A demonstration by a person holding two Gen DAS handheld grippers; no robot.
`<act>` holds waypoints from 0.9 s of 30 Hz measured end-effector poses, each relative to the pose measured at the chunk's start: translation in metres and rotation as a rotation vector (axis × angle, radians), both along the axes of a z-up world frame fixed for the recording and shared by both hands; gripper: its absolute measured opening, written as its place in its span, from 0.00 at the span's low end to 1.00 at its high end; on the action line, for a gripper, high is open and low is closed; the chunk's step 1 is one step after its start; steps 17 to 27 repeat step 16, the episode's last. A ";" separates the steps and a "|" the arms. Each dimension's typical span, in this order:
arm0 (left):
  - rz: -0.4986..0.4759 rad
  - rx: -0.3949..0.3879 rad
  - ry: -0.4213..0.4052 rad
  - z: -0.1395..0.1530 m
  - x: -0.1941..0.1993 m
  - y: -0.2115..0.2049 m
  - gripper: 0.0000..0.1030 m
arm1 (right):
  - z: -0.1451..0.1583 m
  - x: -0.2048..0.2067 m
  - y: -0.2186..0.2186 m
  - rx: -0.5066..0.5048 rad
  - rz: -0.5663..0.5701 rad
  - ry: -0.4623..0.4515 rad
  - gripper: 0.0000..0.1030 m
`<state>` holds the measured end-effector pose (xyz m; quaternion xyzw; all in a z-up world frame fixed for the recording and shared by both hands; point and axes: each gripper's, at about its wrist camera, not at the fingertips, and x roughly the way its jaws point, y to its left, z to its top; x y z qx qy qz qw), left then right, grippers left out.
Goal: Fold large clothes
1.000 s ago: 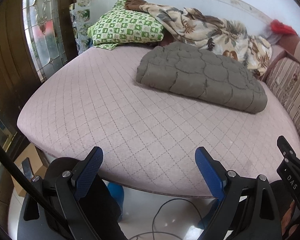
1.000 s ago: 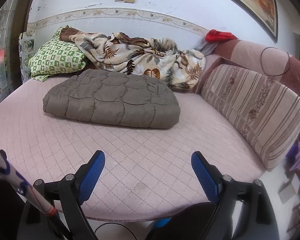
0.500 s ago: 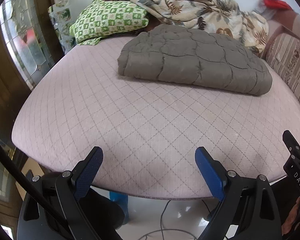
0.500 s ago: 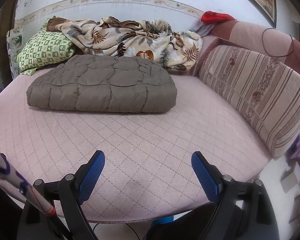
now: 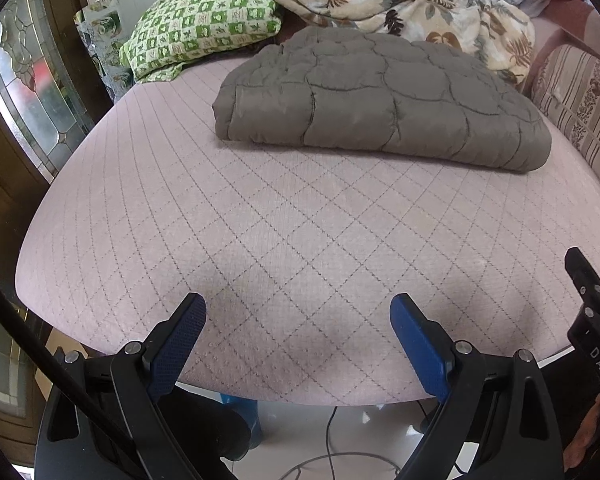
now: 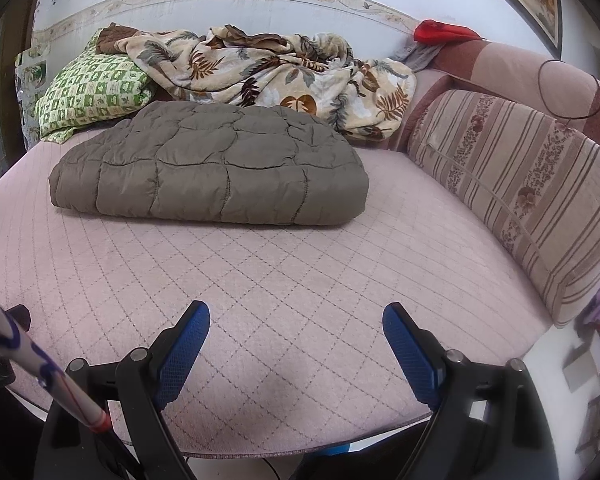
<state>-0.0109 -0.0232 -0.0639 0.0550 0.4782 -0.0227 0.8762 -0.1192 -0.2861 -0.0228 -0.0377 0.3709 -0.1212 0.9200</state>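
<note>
- Left hand-held gripper point(image 5: 298, 312) first: I see its blue-padded jaws spread wide with nothing between them, hanging over the near edge of the pink diamond-quilted bed point(image 5: 260, 240). It touches no cloth.
- At the far left of my view, the green-and-white checked pillow point(image 5: 196, 32) lies close to the left end of the grey-brown quilted padded garment point(image 5: 380, 96). If I reach for that end carelessly, I could pinch pillow fabric along with it.
- That grey-brown garment, the thing I am meant to fold, sits well apart from both grippers, toward the back of the bed, already in a thick rectangular bundle. It looks puffy and slippery to me; a shallow pinch on the outer layer alone could peel one layer off and let the bundle unroll.
- Behind it, the cream leaf-print fleece blanket point(image 6: 284, 68) is heaped up against its far edge. A grab from behind would likely snag the blanket and drag it forward.
- Right hand-held gripper point(image 6: 296, 316) is likewise wide apart and empty above the bedcover. A white rod with blue and red marks point(image 6: 32, 364) crosses its left side; I judge it could catch on fabric in a low sweep.
- To the right, the striped floral bolster cushion point(image 6: 520, 184) hems in the bed; swinging the garment that way could knock against it and spoil the fold.
- With both hands starting this far away, uneven reaches could lift one end first and twist the bundle.
</note>
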 end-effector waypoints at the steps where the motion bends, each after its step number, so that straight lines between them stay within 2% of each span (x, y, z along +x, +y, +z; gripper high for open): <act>1: -0.002 -0.002 0.007 -0.002 0.003 0.001 0.90 | -0.001 0.001 0.000 -0.001 0.001 0.003 0.89; 12: 0.010 -0.003 -0.004 -0.007 0.037 0.003 0.90 | -0.005 0.027 0.008 -0.006 0.010 0.011 0.89; 27: -0.001 -0.009 -0.008 -0.006 0.039 0.004 0.90 | -0.007 0.035 0.011 0.008 0.005 0.016 0.89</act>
